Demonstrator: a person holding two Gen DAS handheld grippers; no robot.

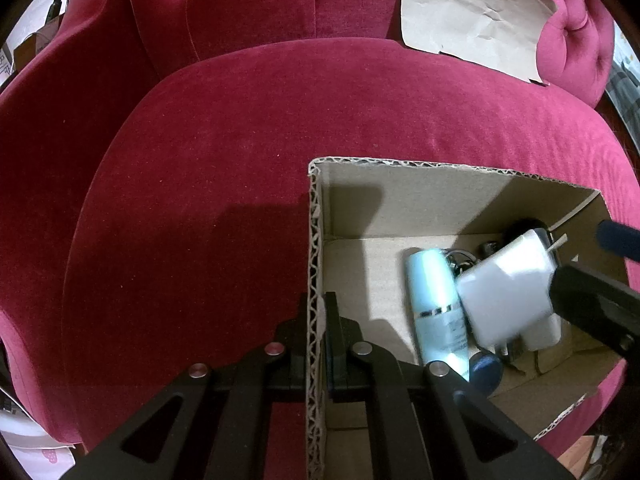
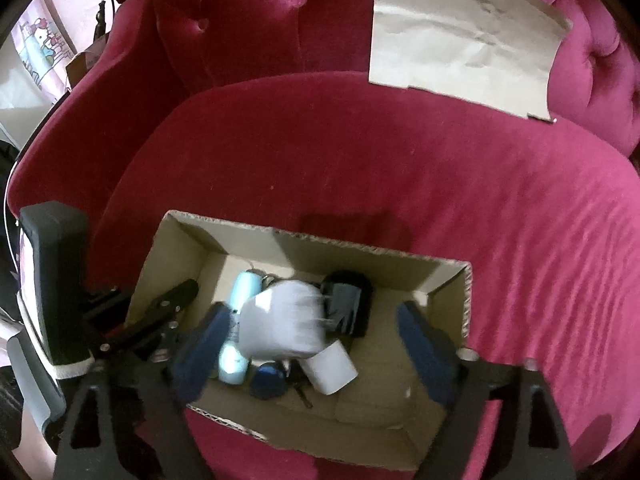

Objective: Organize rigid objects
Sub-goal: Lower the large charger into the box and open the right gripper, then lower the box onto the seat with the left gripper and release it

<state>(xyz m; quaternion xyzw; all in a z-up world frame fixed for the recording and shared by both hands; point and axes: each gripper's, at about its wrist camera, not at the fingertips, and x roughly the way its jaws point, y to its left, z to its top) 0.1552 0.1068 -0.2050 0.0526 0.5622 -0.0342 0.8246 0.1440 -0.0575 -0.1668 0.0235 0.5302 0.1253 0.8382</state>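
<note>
Nearest, the left gripper (image 1: 318, 344) is clenched on the left wall of the open corrugated cardboard box (image 1: 316, 240), one finger outside and one inside; its fingertips are hard to make out against the wall's edge. Across the box, the right gripper (image 2: 316, 340) stands released, its blue-padded fingers (image 2: 424, 348) spread wide above the box's near edge, nothing pressed between them; a blurred white blocky object (image 2: 284, 320) lies between and beyond the pads, free of both, its outline smeared so its exact shape cannot be told. Beneath it and partly hidden lie a pale blue cylindrical bottle with a silver band (image 1: 434, 300), near the box's left half; a white cylinder (image 2: 330, 368), lying tilted; a dark blue round cap (image 2: 268, 380); a black boxy item (image 2: 348, 304) toward the far wall, mostly covered; small metal pieces beside the bottle are too dim to name. The box's right near corner is cut off in the left wrist view by the right gripper's black arm. The box rests on the crimson velvet seat cushion (image 2: 400, 160), toward its front edge; farther back, a creased sheet of brown paper (image 1: 472, 16) leans on the tufted backrest at the cushion's far right corner.
</note>
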